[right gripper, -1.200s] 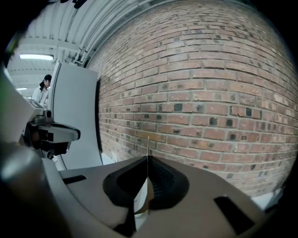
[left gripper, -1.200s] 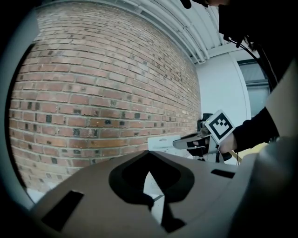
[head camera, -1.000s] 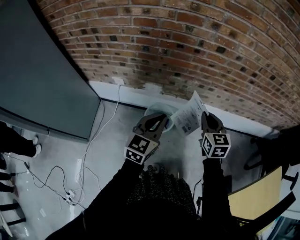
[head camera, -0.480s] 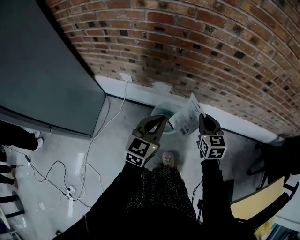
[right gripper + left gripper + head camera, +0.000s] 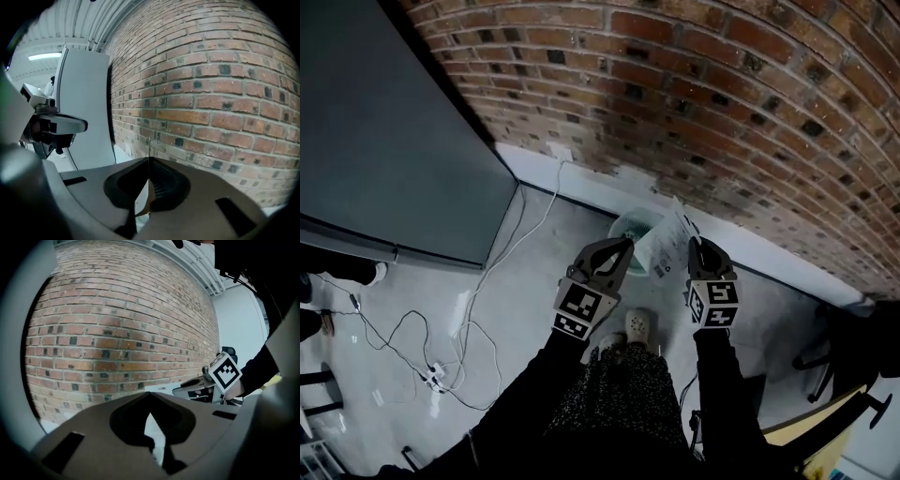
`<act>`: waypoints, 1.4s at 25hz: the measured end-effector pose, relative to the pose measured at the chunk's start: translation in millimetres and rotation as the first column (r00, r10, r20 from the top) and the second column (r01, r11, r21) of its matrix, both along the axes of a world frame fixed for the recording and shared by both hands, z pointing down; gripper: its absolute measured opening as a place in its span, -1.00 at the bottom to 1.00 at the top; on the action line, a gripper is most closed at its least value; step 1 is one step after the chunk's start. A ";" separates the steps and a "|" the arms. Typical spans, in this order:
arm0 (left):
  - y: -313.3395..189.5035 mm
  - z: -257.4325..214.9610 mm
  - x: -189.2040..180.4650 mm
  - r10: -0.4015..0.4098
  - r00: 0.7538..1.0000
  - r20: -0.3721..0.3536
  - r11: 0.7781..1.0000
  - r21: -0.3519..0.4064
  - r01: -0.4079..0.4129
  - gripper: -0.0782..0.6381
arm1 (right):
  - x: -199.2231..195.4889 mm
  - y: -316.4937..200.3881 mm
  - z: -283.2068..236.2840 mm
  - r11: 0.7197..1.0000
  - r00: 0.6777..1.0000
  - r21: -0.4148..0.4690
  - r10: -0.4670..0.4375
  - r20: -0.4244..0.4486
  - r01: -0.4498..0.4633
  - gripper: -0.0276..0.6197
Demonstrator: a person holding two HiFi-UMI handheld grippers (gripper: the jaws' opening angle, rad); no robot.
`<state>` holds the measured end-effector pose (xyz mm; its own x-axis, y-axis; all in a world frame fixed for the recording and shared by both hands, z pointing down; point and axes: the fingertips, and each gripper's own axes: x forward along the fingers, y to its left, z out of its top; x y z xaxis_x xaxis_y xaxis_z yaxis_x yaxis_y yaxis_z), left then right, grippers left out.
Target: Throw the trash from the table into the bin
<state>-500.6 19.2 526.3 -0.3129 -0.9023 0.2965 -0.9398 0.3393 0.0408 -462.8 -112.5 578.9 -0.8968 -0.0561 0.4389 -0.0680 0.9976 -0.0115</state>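
On the near side of the bin (image 5: 619, 225), the left tool (image 5: 622, 249) is closed with printed paper (image 5: 154, 434) pinched between its jaws. The right tool (image 5: 697, 246) is clamped shut on an edge of the paper sheet (image 5: 667, 240). The sheet hangs over the bin's right rim, and behind the bin rises the brick wall (image 5: 694, 103).
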 end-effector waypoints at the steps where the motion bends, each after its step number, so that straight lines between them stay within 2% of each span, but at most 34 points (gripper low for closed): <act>1: -2.7 5.0 -2.1 0.000 1.000 -0.003 1.000 -0.001 0.000 -0.76 | -4.2 -1.8 5.6 1.000 1.000 -0.004 -0.001 0.001 0.001 -0.88; 12: -39.8 72.2 -34.2 0.020 1.000 -0.016 0.999 -0.042 -0.021 -0.76 | -34.7 -27.6 82.6 0.997 0.999 -0.074 0.035 -0.012 -0.035 -0.88; 18: -43.7 107.2 -46.4 0.006 0.999 -0.039 0.998 -0.069 -0.009 -0.76 | -46.7 -33.2 129.7 0.991 0.998 -0.117 0.059 -0.031 -0.063 -0.88; 26: -54.3 143.9 -53.9 0.006 0.998 -0.066 0.997 -0.081 -0.011 -0.76 | -62.7 -32.8 177.3 0.988 0.997 -0.141 0.049 -0.056 -0.056 -0.88; 32: -58.0 156.5 -59.6 -0.010 0.997 -0.081 0.997 -0.072 0.004 -0.76 | -69.6 -29.6 198.3 0.991 0.998 -0.127 0.026 -0.062 -0.033 -0.88; 35: -57.7 162.2 -61.8 -0.010 0.996 -0.085 0.997 -0.079 0.003 -0.76 | -73.0 -23.7 212.1 0.994 0.995 -0.109 -0.011 -0.097 0.001 -0.86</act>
<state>-562.5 -38.5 688.5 -0.2892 -0.8733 0.3921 -0.9317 0.3508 0.0941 -535.8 -136.2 791.0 -0.8495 0.0020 0.5276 -0.0682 0.9912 -0.1135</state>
